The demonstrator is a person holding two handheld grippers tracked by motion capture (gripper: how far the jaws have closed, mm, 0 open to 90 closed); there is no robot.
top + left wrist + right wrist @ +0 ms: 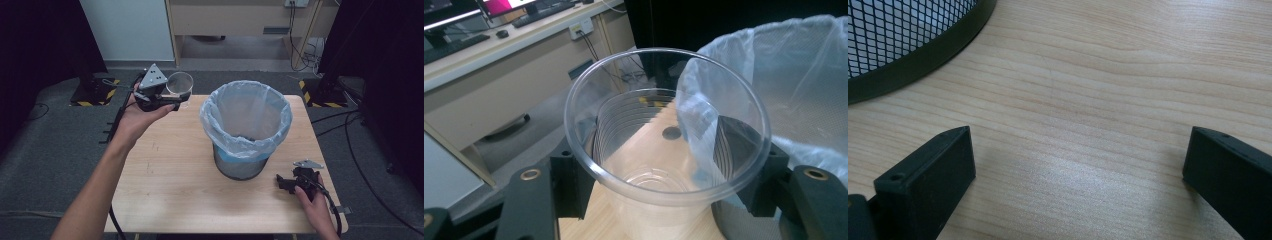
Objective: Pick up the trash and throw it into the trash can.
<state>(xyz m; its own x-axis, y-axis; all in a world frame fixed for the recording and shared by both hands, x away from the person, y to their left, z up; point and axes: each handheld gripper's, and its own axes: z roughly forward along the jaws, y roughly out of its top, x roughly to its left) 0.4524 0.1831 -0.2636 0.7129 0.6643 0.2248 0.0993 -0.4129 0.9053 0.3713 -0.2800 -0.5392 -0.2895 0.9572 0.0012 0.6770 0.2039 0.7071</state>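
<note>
A clear plastic cup [180, 84] [664, 145] is held upright in the air over the table's far left corner, with my left gripper [172, 102] [669, 180] shut on its sides. To its right stands a black mesh waste bin [245, 165] [903, 45] lined with a pale blue bag [246, 117] [794, 85]. My right gripper [283, 182] [1078, 170] rests low on the wooden table [170, 180] [1098, 85] just right of the bin's base, its jaws wide open with nothing between them.
A desk with a monitor and keyboard [469, 25] stands beyond the table. Black stands with yellow-striped bases [95, 92] sit on the grey floor on both sides, with cables [350, 130] trailing at the right.
</note>
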